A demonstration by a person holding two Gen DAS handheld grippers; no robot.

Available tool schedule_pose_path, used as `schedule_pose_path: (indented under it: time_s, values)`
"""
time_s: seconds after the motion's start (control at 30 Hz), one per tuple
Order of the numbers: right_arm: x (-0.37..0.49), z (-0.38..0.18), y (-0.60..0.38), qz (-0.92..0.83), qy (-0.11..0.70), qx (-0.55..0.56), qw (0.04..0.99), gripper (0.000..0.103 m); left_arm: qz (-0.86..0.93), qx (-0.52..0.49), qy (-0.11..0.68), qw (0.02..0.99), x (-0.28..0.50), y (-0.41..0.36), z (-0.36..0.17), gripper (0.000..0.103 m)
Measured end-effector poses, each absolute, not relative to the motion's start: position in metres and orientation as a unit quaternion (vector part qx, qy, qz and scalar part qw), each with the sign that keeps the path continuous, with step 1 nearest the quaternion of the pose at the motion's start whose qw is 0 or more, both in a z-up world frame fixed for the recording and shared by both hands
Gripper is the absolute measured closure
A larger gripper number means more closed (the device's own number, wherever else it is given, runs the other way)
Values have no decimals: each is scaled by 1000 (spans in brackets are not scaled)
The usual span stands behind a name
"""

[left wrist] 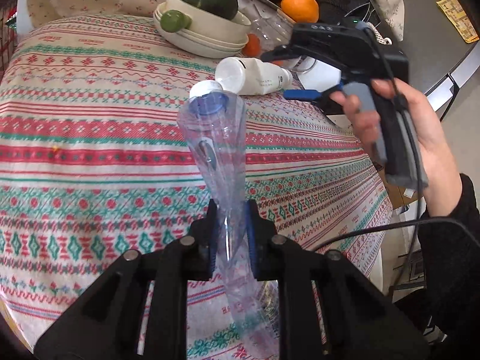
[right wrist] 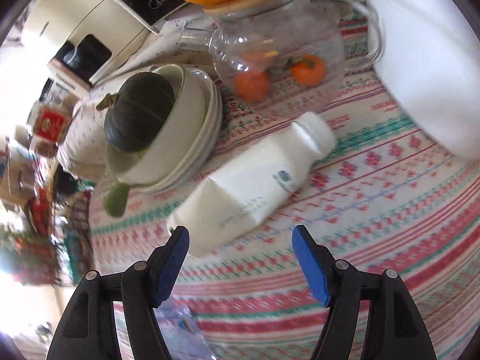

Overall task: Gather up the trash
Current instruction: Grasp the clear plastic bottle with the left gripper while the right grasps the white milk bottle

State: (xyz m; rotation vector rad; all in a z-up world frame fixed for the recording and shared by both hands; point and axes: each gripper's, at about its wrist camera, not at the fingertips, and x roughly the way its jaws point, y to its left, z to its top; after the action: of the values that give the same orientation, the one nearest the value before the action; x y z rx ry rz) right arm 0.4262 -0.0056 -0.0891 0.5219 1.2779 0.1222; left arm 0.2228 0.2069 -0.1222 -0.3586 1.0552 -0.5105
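Observation:
A crushed clear plastic bottle [left wrist: 216, 156] with a white cap sticks up from my left gripper [left wrist: 231, 228], which is shut on its flattened lower part above the patterned tablecloth [left wrist: 90, 120]. Beyond the cap a white milk bottle [left wrist: 255, 78] lies on its side. My right gripper [left wrist: 285, 73], held in a person's hand [left wrist: 420, 132], hovers over that bottle's neck end. In the right wrist view the right gripper [right wrist: 240, 234] stands open, its blue pads apart, with the white milk bottle [right wrist: 255, 180] just ahead of them and untouched. A bit of the clear bottle [right wrist: 186, 327] shows at the bottom.
Stacked cream bowls [left wrist: 207, 36] holding a dark green squash [left wrist: 210, 0] stand behind the milk bottle. A glass jug [right wrist: 279, 57] with a wooden lid has a large orange [left wrist: 300, 7] on top and small oranges [right wrist: 252, 85] beside it. A white container [right wrist: 426, 60] stands at the right. The table edge [left wrist: 387, 210] runs down the right.

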Motion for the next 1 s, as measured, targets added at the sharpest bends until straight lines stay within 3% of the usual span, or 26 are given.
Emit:
schedule_pose_path:
  time_s: [0.47, 0.57, 0.63, 0.73, 0.93, 0.97, 1.0]
  values:
    - [452, -124, 10, -20, 566, 317, 761, 25, -234, -217, 473, 821, 211, 238, -131, 84]
    - [446, -124, 2, -3, 571, 319, 756, 31, -234, -221, 476, 818, 211, 240, -132, 84]
    - [437, -121, -3, 23, 570, 326, 754, 52, -231, -226, 481, 815, 209, 242, -134, 84]
    - [423, -106, -9, 57, 576, 295, 760, 69, -224, -232, 487, 812, 205, 241, -134, 84]
    - [392, -93, -37, 52, 623, 251, 739, 73, -219, -221, 501, 808, 192, 229, -131, 84]
    - [388, -95, -45, 52, 627, 263, 732, 72, -219, -219, 502, 807, 191, 229, -131, 84]
    - [381, -94, -54, 54, 626, 280, 726, 64, -218, -218, 503, 808, 191, 228, -131, 84]
